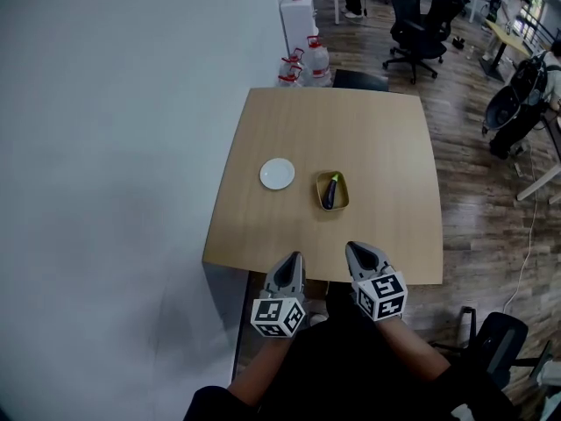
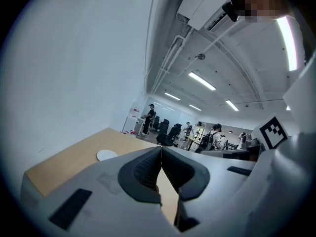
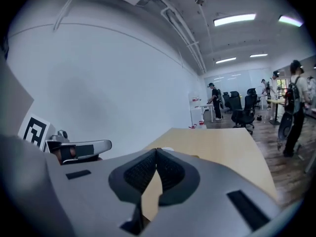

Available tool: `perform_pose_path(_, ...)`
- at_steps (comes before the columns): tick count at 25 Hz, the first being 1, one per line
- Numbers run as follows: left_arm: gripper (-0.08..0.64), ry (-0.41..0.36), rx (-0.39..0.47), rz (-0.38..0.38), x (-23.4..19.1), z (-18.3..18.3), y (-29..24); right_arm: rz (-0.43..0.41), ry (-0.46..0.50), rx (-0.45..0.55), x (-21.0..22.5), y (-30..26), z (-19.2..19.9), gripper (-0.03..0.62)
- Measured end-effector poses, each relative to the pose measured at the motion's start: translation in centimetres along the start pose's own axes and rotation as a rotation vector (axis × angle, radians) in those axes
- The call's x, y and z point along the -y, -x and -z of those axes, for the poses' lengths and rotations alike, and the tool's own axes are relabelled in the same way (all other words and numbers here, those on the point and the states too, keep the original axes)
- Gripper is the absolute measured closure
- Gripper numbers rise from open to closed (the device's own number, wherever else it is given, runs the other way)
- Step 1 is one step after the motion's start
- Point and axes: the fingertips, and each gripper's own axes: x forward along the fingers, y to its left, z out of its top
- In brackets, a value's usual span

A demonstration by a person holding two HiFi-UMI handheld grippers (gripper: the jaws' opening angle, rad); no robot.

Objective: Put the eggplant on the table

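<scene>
Wooden table point(image 1: 368, 139) is seen from above, set against a pale wall. A small olive dish point(image 1: 344, 202) stands near the middle of the table, toward the near side. The eggplant point(image 1: 330, 191) lies inside it, lengthwise, with its green stem end pointing away from the person. A white plate point(image 1: 277, 174) is set just beside the dish on the left, not touching it and empty.

Left gripper point(image 1: 292, 261) and right gripper point(image 1: 358, 251) are held side by side over the near table edge, well apart from the dish. Both are aimed roughly forward across the table.

In the left gripper view the ribbed pads point(image 2: 148, 168) are closed tip to tip, with nothing between them. The same is seen in the right gripper view: the pads point(image 3: 140, 171) are pressed together and empty.

The task is judged not yet started, since the eggplant is in the dish and not on the bare wood. The right gripper is judged the likelier to be used, as the dish lies nearer its line. Its jaws would have to be spread before any grasp, and the bare wood right of the dish is judged a convenient place to set the eggplant down.
</scene>
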Motion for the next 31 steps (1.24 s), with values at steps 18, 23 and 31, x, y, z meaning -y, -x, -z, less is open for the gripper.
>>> perform_pose_path(18,0.546,0.002,0.036,0.012,0.7,-1.3,-1.0,0.082,0.05,0.039,2.6,1.8,-1.5,0.532)
perform_pose_path(23,0.546,-0.053,0.047,0.023,1.4,-2.0,-1.9,0.094,0.099,0.053,2.9,1.4,-2.5,0.532)
perform_pose_path(31,0.546,-0.045,0.055,0.016,0.9,-2.4,-2.9,0.099,0.112,0.056,3.7,0.8,-3.1,0.532)
